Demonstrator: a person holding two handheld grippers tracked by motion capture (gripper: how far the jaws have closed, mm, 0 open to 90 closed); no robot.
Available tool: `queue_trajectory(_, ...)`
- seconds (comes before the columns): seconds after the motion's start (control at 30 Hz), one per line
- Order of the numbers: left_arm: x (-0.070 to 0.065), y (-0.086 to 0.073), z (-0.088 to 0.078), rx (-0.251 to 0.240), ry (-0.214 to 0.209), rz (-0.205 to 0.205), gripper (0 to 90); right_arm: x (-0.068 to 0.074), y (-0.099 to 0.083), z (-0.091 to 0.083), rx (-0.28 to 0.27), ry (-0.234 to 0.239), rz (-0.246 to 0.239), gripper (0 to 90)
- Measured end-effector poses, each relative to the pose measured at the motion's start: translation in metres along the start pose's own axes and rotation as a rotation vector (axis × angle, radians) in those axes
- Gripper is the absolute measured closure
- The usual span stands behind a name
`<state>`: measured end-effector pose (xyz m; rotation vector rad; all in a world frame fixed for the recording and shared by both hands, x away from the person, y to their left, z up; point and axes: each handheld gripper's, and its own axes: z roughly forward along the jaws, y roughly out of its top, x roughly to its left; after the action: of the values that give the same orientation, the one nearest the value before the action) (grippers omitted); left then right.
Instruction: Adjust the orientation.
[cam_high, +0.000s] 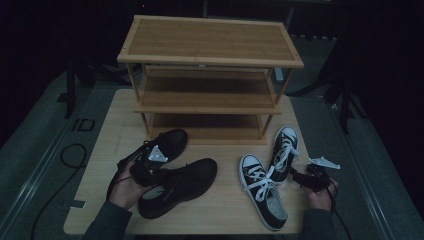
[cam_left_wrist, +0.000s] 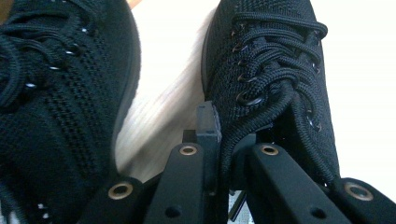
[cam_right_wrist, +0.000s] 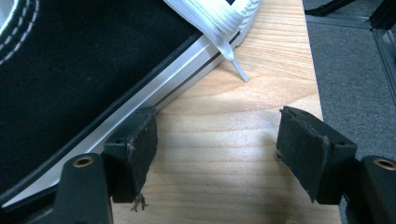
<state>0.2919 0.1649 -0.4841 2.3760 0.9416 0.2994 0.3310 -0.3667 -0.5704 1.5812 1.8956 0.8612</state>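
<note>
My left claw (cam_high: 146, 169) is clamping shut on the collar of a black shoe (cam_high: 177, 185), the pads pinching the knit edge beside the laces (cam_left_wrist: 275, 93). That shoe is lying on the surface (cam_high: 225, 210) in front of me, toe pointing right, just beside the second black shoe (cam_high: 160, 147), which is sitting nearer the rack (cam_high: 210, 75). In the left gripper view I am seeing the two shoes side by side with a strip of bare wood between them. My right claw (cam_high: 302, 177) is standing open, its jaws wide apart over bare wood at the surface's right edge, with nothing between them. Its left pad (cam_right_wrist: 140, 144) is resting just beside the white sole of a sneaker (cam_high: 262, 192), apparently touching it; the other sneaker (cam_high: 284, 150) is leaning across the first one's laces.
</note>
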Motion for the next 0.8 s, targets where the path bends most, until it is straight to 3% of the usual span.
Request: queue_trajectory(0.8, 0.02, -0.011, -0.006, -0.026, 0.095, -0.085, 86.8, 0.0, 0.0, 0.0, 0.0, 0.0, 0.0, 28.7)
